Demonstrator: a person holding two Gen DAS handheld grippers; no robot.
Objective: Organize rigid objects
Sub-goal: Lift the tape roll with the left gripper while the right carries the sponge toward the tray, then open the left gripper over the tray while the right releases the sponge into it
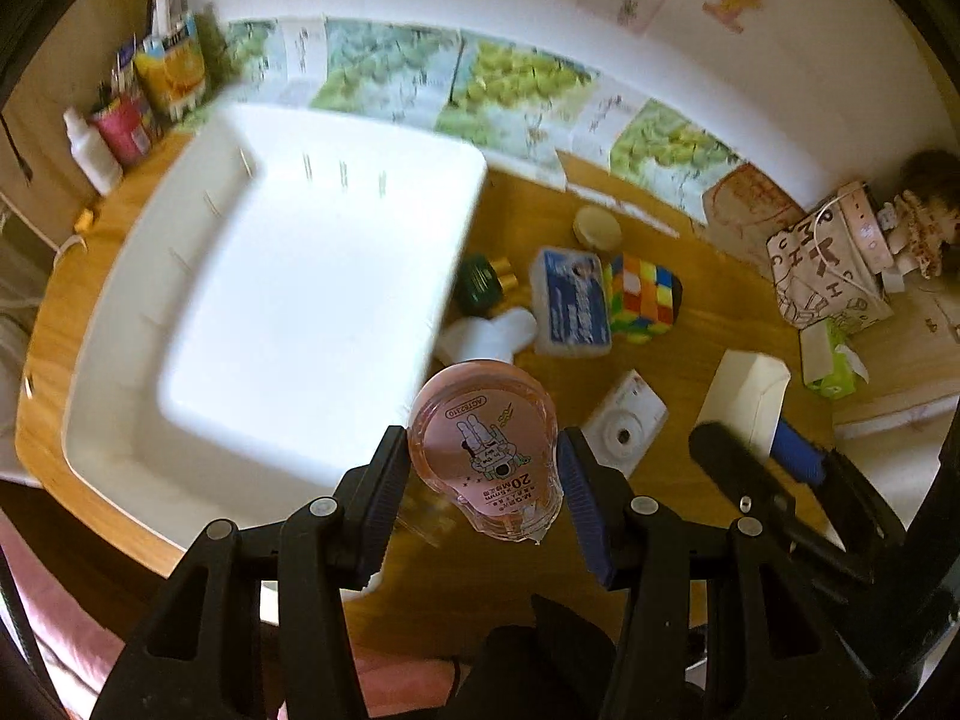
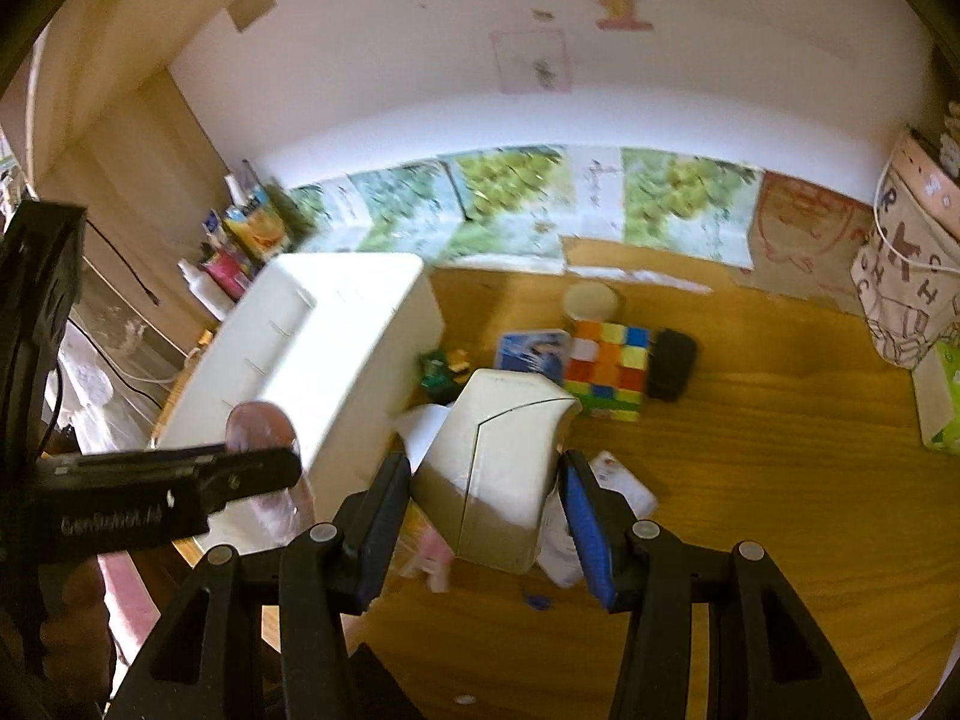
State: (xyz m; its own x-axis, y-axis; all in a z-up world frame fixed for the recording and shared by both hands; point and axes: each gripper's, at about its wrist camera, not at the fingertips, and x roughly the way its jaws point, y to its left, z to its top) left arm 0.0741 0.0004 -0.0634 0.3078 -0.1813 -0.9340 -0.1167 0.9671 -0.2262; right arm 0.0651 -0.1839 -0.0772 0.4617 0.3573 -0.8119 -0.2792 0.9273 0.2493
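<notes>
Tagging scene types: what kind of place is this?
Likely a home desk in a bedroom or study: wooden desktop against a wall, stationery cups in the corner, pictures taped along the wall.

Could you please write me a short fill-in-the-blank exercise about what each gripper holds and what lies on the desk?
1. The left gripper is shut on a ____ correction tape dispenser.
2. The right gripper grips a white ____.
3. The large tray on the desk is ____ in colour.
4. The multicoloured puzzle cube lies directly beside a ____ pack.

Missing words: pink; box; white; blue
</notes>
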